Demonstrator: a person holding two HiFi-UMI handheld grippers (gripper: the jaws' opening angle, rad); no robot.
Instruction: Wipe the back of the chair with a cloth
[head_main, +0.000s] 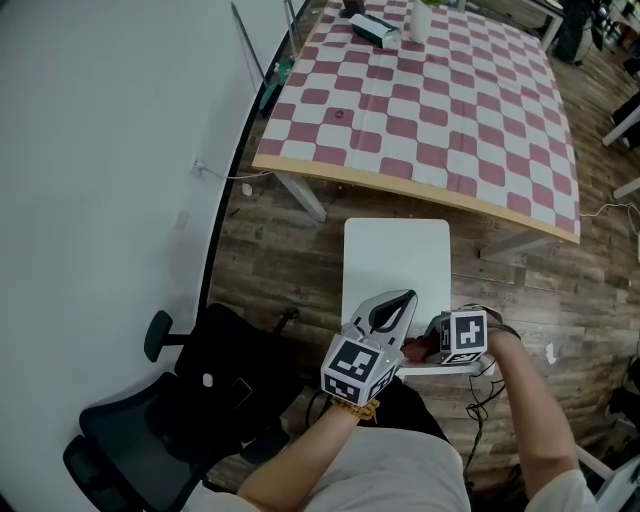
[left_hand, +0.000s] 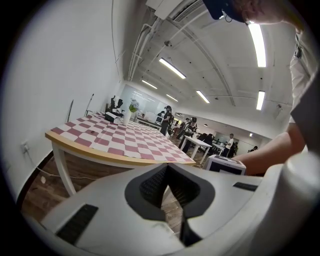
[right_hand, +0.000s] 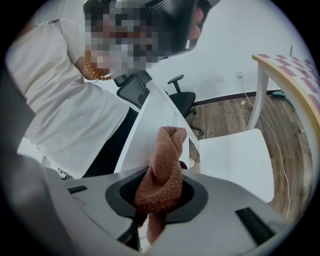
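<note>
At the top edge of the chair back (right_hand: 150, 125), nearest us: right gripper (right_hand: 160, 197) clamped on the rust cloth (right_hand: 167, 150); left gripper (left_hand: 171, 186) closed, empty. Beyond: white seat (head_main: 395, 255), checked table (head_main: 430, 110). We judge wiping is in hand; next, press the cloth along the back.

Head cam top-down, R cam shares chair (head_main: 396, 262)
</note>
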